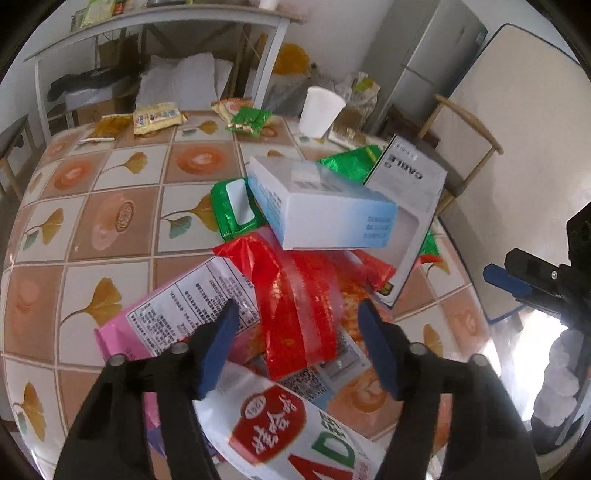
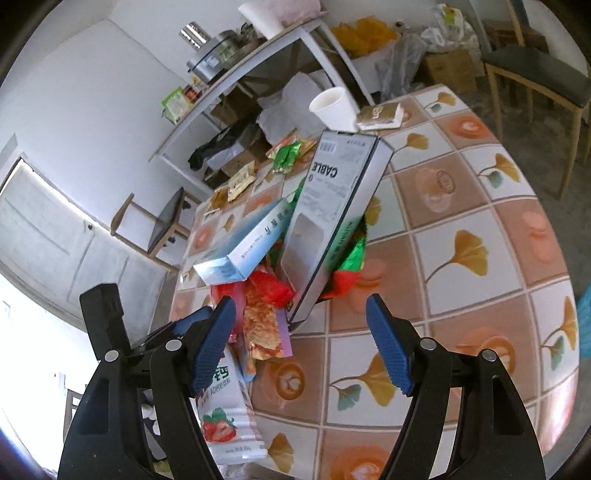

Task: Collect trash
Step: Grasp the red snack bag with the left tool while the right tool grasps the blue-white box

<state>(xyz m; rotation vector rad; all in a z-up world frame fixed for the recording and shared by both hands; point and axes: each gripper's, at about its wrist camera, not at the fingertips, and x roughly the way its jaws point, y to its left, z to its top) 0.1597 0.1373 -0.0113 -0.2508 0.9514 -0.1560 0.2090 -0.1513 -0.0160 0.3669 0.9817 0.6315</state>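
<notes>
A heap of trash lies on the tiled tablecloth (image 1: 110, 221): a light-blue box (image 1: 321, 206), a white CABLE box (image 1: 406, 181), green wrappers (image 1: 232, 206), a pink packet (image 1: 177, 314) and a white pouch (image 1: 280, 424). My left gripper (image 1: 299, 332) hangs over the heap with a red wrapper (image 1: 295, 302) between its blue pads, which do not press on it. My right gripper (image 2: 301, 332) stands open beside the heap, nothing in it, facing the CABLE box (image 2: 332, 206) and the blue box (image 2: 247, 243). A strawberry pouch (image 2: 225, 413) lies under its left finger.
A white paper cup (image 1: 319, 110) and several snack packets (image 1: 159, 116) sit along the table's far edge. A white shelf unit (image 1: 155, 26), wooden chairs (image 2: 535, 88) and a leaning board (image 1: 517, 147) surround the table. Bare cloth (image 2: 461, 258) spreads right of the heap.
</notes>
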